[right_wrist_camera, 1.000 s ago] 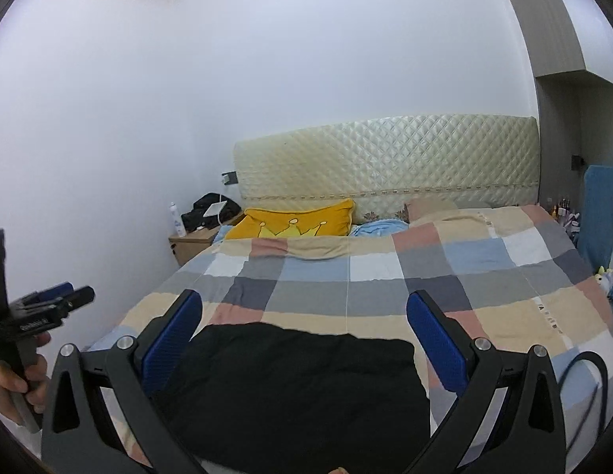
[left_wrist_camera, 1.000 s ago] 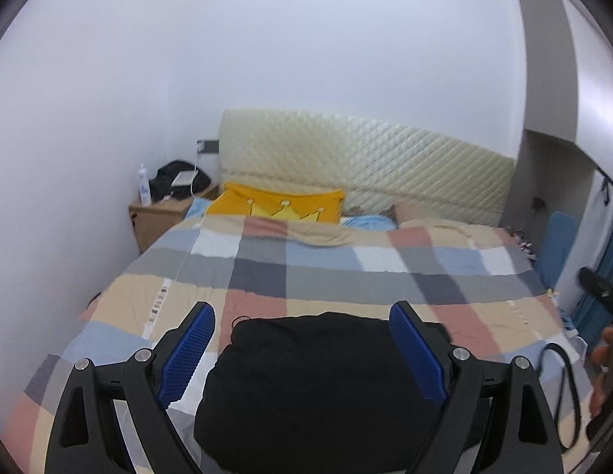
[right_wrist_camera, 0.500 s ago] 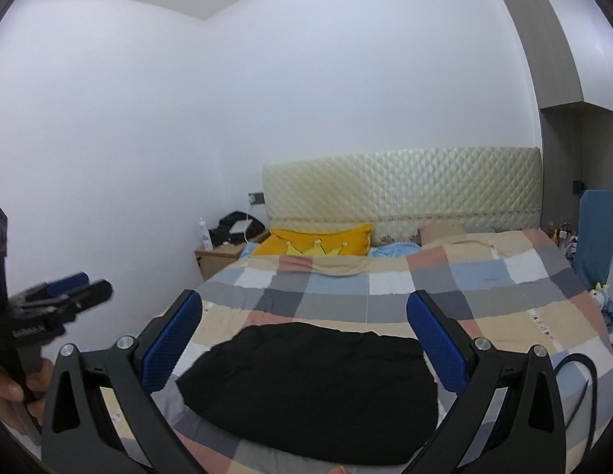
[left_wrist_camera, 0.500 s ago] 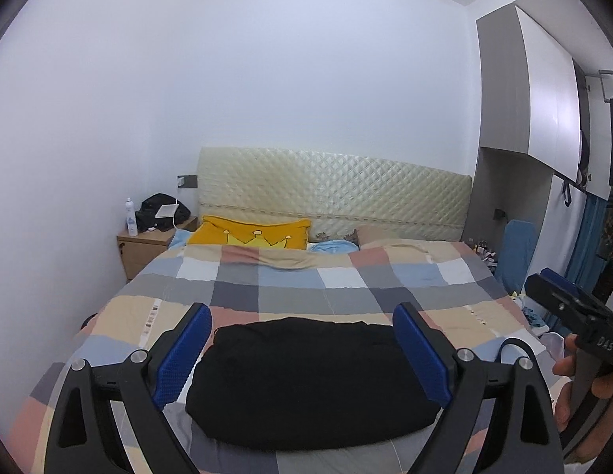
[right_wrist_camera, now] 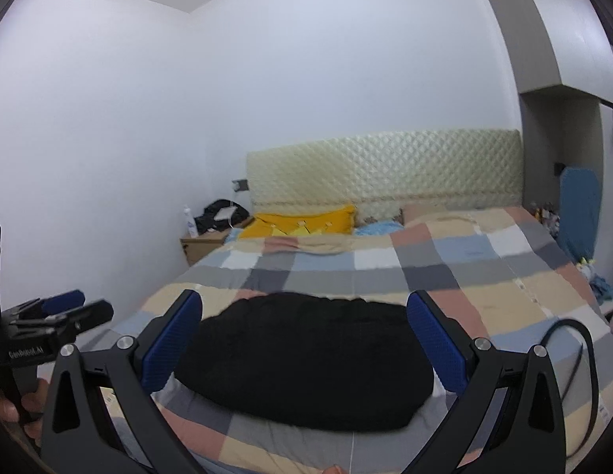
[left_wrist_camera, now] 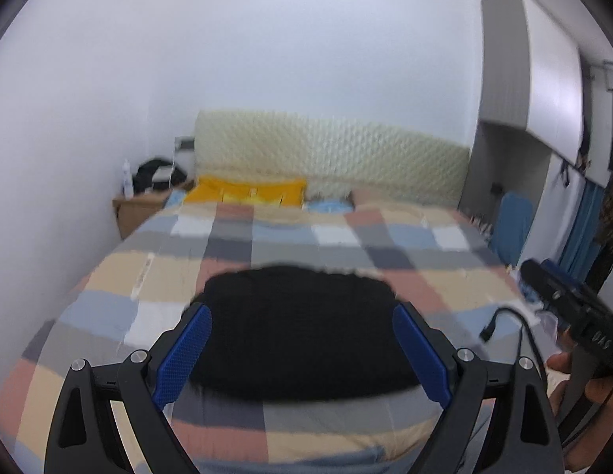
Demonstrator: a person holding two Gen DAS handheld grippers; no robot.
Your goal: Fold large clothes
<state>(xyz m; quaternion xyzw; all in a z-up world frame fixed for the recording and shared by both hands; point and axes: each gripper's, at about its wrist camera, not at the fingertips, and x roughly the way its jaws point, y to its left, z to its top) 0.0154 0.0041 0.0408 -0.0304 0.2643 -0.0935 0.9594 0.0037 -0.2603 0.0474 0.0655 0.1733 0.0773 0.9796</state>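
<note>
A black garment lies folded into a compact rounded rectangle on the checked bedspread, near the foot of the bed. It also shows in the right wrist view. My left gripper is open and empty, held above the garment, not touching it. My right gripper is open and empty too, above the same garment. The right gripper's body shows at the right edge of the left wrist view; the left gripper shows at the left edge of the right wrist view.
A yellow pillow and a blue one lie against the quilted headboard. A wooden nightstand with a bottle and a black bag stands at the left. A black cable lies at the bed's right side. A wardrobe is on the right.
Both grippers stayed open. They pulled back and rose, then the left view tilted down and moved closer again. The garment has not moved.
</note>
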